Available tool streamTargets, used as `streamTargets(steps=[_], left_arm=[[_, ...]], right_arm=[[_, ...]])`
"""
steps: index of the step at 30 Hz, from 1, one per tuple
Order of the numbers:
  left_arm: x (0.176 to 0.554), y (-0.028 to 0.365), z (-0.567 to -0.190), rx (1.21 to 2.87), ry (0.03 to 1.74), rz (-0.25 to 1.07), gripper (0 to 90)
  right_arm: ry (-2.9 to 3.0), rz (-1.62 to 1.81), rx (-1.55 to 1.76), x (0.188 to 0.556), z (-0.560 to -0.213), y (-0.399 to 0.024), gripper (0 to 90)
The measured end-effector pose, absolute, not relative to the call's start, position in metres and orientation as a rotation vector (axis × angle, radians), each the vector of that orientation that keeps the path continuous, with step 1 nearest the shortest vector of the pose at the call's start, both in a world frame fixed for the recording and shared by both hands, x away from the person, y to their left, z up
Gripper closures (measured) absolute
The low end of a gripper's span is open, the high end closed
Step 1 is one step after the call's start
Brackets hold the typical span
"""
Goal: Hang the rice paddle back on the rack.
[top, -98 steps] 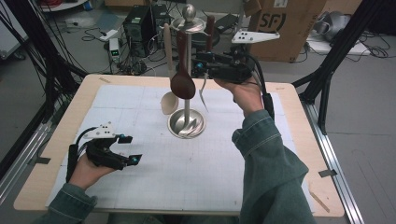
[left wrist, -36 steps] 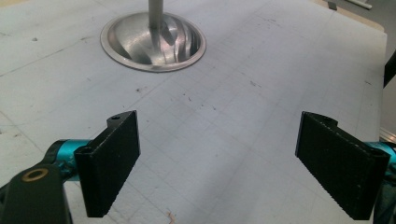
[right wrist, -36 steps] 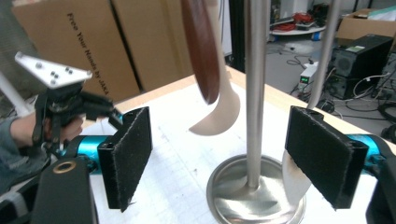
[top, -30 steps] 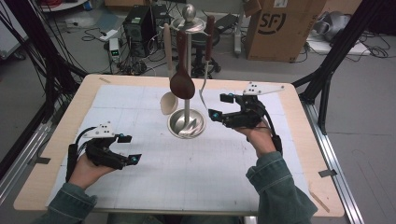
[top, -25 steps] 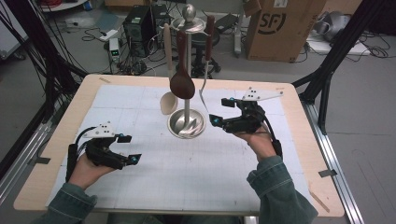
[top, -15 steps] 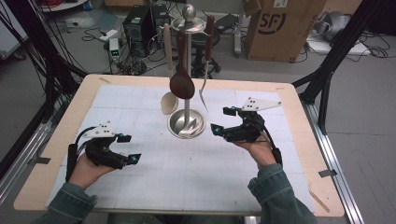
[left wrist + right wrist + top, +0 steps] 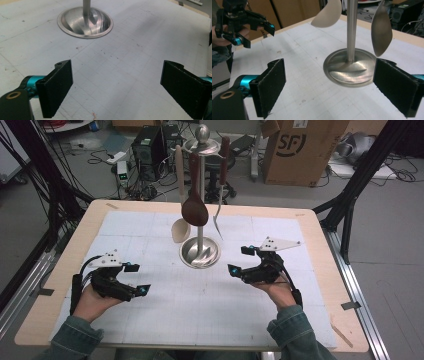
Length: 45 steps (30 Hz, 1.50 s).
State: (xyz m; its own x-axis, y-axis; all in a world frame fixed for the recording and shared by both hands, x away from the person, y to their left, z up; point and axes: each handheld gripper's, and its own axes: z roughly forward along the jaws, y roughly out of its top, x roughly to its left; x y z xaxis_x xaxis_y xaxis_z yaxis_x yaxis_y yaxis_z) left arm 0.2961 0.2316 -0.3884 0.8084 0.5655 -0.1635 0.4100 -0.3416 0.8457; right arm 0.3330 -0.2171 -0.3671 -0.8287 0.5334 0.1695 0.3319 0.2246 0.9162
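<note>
While both fingers gape empty, utensil stand (image 7: 200, 251) sits between grippers.

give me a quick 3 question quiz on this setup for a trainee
1. True or false: the left gripper is shut on a spoon.
2. What hangs on the metal stand nearest the right gripper? A dark spoon B fork C pale spoon
3. Fill in: both grippers rest over the white ____.

Key: 1 false, its jaws are open and empty. 2 B. 3 mat.
</note>
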Motion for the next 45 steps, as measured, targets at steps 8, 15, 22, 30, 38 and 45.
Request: streamTargets(steps=[8, 15, 22, 30, 38, 45], left_arm=[[0.296, 0.233, -0.388, 1.979, 0.731, 0.200, 9.4], [0.296, 0.234, -0.388, 1.974, 0.738, 0.205, 7.5], [0.295, 0.235, -0.388, 1.971, 0.735, 0.212, 5.5], [0.295, 0.238, -0.389, 1.969, 0.755, 0.220, 1.6], [0.293, 0.243, -0.392, 1.963, 0.754, 0.219, 1.6], [0.290, 0.246, -0.395, 1.967, 0.763, 0.215, 1.6]], right_arm=[[2.331, 1.623, 0.844, 0.326, -0.378, -0.220, 8.9], [2.330, 1.597, 0.877, 0.320, -0.385, -0.227, 0.1], [2.337, 1.584, 0.886, 0.313, -0.392, -0.232, 0.0], [2.330, 1.568, 0.904, 0.305, -0.401, -0.239, 0.0], [2.312, 1.562, 0.937, 0.295, -0.408, -0.251, 0.0], [2.309, 1.545, 0.952, 0.288, -0.413, -0.260, 0.0]])
